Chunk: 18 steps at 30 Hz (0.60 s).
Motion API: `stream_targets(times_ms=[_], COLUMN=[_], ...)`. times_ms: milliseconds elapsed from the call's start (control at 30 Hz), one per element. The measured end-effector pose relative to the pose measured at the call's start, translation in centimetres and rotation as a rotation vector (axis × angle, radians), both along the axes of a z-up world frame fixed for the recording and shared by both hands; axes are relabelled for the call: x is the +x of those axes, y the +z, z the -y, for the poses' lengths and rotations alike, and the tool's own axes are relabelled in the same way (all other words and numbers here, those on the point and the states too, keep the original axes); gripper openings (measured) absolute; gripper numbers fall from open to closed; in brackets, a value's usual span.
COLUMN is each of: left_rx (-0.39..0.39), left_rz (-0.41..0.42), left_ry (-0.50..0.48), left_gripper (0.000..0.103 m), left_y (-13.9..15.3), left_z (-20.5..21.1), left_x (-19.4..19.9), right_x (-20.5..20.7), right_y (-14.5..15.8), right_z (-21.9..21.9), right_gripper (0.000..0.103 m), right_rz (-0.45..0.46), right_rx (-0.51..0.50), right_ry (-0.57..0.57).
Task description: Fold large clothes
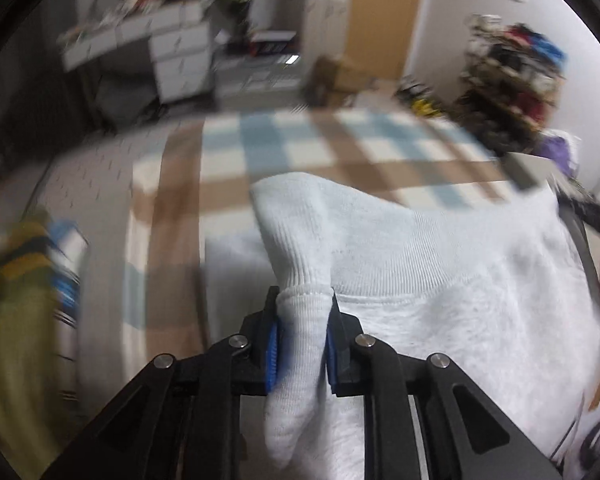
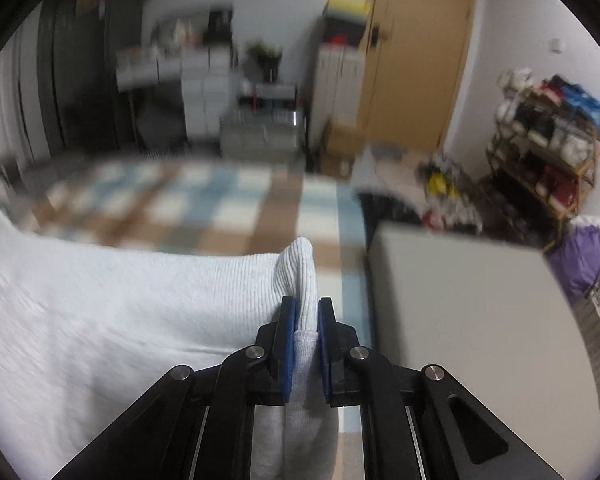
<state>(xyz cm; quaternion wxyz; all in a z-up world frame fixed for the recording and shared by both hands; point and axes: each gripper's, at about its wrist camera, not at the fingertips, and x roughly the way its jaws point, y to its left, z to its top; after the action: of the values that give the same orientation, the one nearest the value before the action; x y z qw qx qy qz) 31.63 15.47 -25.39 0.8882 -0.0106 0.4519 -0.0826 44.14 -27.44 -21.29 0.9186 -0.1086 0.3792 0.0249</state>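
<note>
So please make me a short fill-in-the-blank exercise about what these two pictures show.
1. Each hand-held gripper, left and right, is shut on a ribbed edge of the ____ garment.
2. The pads on the fingers are ____ in colour.
3. Beyond the garment lies a ____ cover in blue, brown and white.

Missing words: white; blue; checked

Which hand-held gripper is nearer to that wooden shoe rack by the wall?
Right. The right hand-held gripper sees the shoe rack off to its right; the left hand-held gripper holds the white sweatshirt further left.
</note>
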Motion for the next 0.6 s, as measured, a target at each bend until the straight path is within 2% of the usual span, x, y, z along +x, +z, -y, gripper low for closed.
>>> stream_targets(times_ms=[33, 67, 100, 133, 167, 200, 233, 300, 333, 367, 400, 433, 467, 500, 533, 600], left_rx=[0.016, 0.059, 0.065, 0.070, 0.098, 0.142, 0.154, 0.185, 0.203, 0.185, 0.132, 0.068, 0.020, -0.007, -0.012, -0.033], left_rz=[-0.053, -0.143, -0.167, -0.133, -0.136, -0.138, -0.113, -0.013, 0.025, 0.068, 0.099, 0.122, 0.137, 0.141, 0.133, 0.110], left_ry=[0.014, 0.027, 0.033, 0.037, 0.055, 0.084, 0.088, 0.097, 0.118, 0.123, 0.103, 0.061, 0.017, -0.028, -0.068, -0.167], left_gripper=[0.032, 0.033, 0.033, 0.034, 0.034, 0.034, 0.034, 0.035, 0.041, 0.046, 0.059, 0.072, 0.077, 0.080, 0.080, 0.080], left_y=[-1.6, -3.9, -4.7, -4.4, -3.8, -2.6, -1.5, 1.8, 3.1, 4.6, 5.8, 6.6, 7.0, 7.0, 6.5, 5.1], left_z=[0.2, 0.5, 0.6, 0.6, 0.6, 0.5, 0.4, 0.0, -0.1, 0.1, 0.5, 1.4, 2.3, 3.8, 5.3, 8.5], left_x=[0.8, 2.0, 1.9, 1.4, 0.9, 0.0, -0.9, -3.6, -4.8, -6.2, -7.5, -8.7, -9.7, -10.4, -10.6, -11.1], right_x=[1.2, 1.7, 1.5, 1.1, 0.8, 0.1, -0.7, -3.1, -4.5, -6.0, -7.8, -9.3, -11.0, -12.1, -13.1, -15.1], right_y=[-2.2, -3.9, -4.4, -4.2, -3.7, -2.5, -1.5, 1.6, 3.1, 4.5, 5.9, 6.9, 7.6, 7.7, 7.5, 6.3], right_z=[-0.1, -0.3, -0.3, -0.4, -0.5, -0.2, 0.2, 0.8, 0.7, 0.4, -0.3, -1.6, -3.3, -4.7, -6.4, -10.1], right_gripper=[0.011, 0.011, 0.011, 0.012, 0.013, 0.016, 0.021, 0.026, 0.034, 0.040, 0.042, 0.051, 0.069, 0.077, 0.083, 0.083], right_rz=[-0.089, -0.140, -0.126, -0.106, -0.105, -0.108, -0.101, -0.050, -0.035, -0.022, -0.002, 0.023, 0.044, 0.054, 0.054, 0.026], right_rx=[-0.029, -0.053, -0.063, -0.075, -0.080, -0.062, -0.042, -0.004, 0.050, 0.130, 0.192, 0.227, 0.245, 0.242, 0.233, 0.249], right_ry=[-0.002, -0.004, 0.000, 0.005, 0.003, -0.014, -0.028, -0.060, -0.050, -0.006, 0.045, 0.092, 0.140, 0.170, 0.202, 0.305])
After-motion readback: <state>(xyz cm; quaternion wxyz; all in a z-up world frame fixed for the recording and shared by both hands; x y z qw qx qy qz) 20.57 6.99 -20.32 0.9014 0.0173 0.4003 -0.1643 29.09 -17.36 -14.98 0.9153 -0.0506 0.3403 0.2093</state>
